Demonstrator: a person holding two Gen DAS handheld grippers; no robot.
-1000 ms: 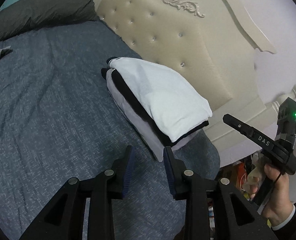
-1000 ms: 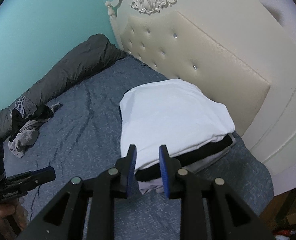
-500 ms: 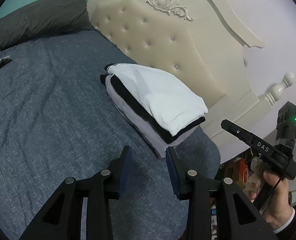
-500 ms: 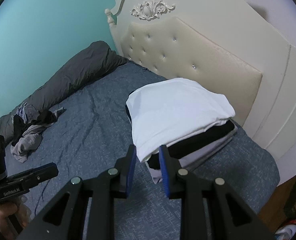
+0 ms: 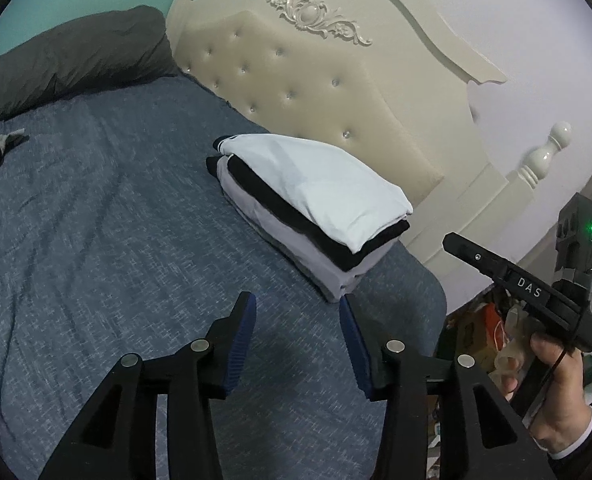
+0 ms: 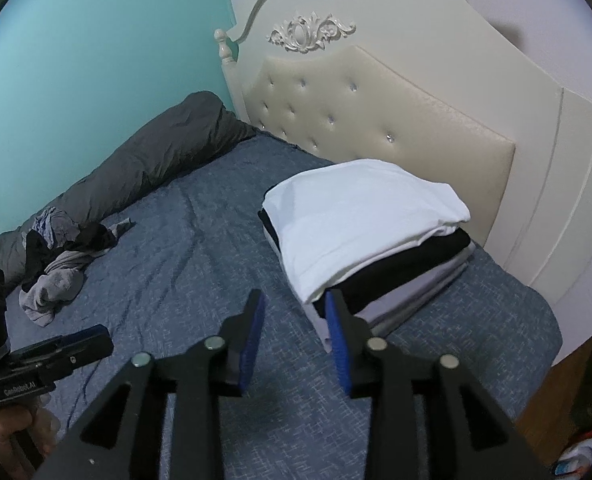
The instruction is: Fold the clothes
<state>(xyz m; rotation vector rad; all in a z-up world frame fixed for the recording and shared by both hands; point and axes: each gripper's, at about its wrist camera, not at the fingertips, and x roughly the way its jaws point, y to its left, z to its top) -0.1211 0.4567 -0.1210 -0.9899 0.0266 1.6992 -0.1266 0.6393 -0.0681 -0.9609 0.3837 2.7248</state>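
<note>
A folded stack of clothes (image 5: 308, 200) (image 6: 360, 224) lies on the blue-grey bed sheet (image 5: 95, 240) beside the headboard, with a white piece on top, black under it and light grey at the bottom. My left gripper (image 5: 296, 300) hovers over the sheet just short of the stack's near corner. Its jaws are opening and nothing is between them. My right gripper (image 6: 294, 296) is at the stack's near edge, its jaws also opening and empty. Each gripper shows in the other's view: right gripper (image 5: 456, 242), left gripper (image 6: 95, 340). A heap of unfolded clothes (image 6: 55, 264) lies at the far left.
A rolled dark grey duvet (image 6: 167, 148) runs along the teal wall. The cream tufted headboard (image 5: 316, 92) stands right behind the stack. The mattress ends at the right, with clutter on the floor (image 5: 484, 332) beyond it.
Both grippers have drawn back from the folded stack, which now sits farther off. The jaws of both have spread wider. The stack has stayed in place.
</note>
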